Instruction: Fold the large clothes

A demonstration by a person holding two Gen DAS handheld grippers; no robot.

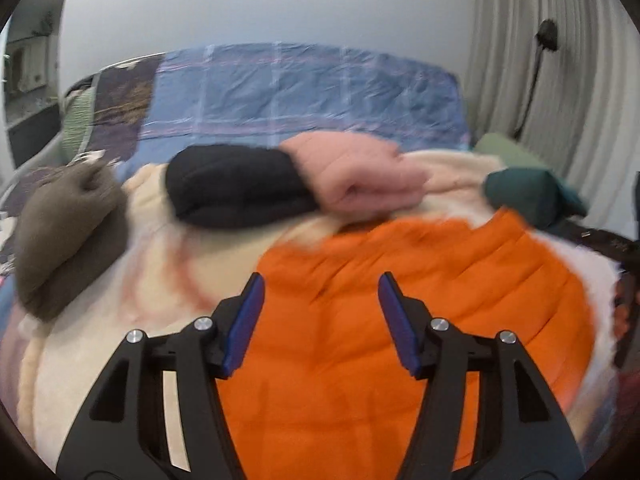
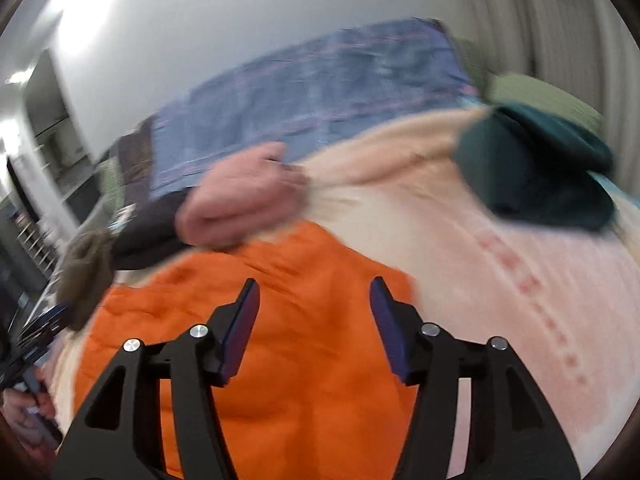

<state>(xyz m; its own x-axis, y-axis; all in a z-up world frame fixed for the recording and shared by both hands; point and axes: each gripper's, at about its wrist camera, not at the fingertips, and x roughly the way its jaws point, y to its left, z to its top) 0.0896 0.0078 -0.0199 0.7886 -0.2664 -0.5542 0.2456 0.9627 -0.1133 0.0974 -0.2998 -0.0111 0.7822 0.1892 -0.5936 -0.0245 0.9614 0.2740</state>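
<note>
An orange garment [image 1: 400,300] lies spread on a cream blanket [image 1: 100,380] on the bed; it also shows in the right wrist view [image 2: 300,360]. My left gripper [image 1: 320,284] is open and empty, hovering over the orange garment's near part. My right gripper [image 2: 314,288] is open and empty, above the garment's right half near its edge. Both views are blurred by motion.
Folded clothes sit along the far side of the blanket: a brown one [image 1: 68,232], a black one [image 1: 236,188], a pink one [image 1: 360,180] and a dark green one [image 1: 528,196]. A blue checked bedspread [image 1: 320,92] lies behind. Curtains [image 1: 560,60] hang at right.
</note>
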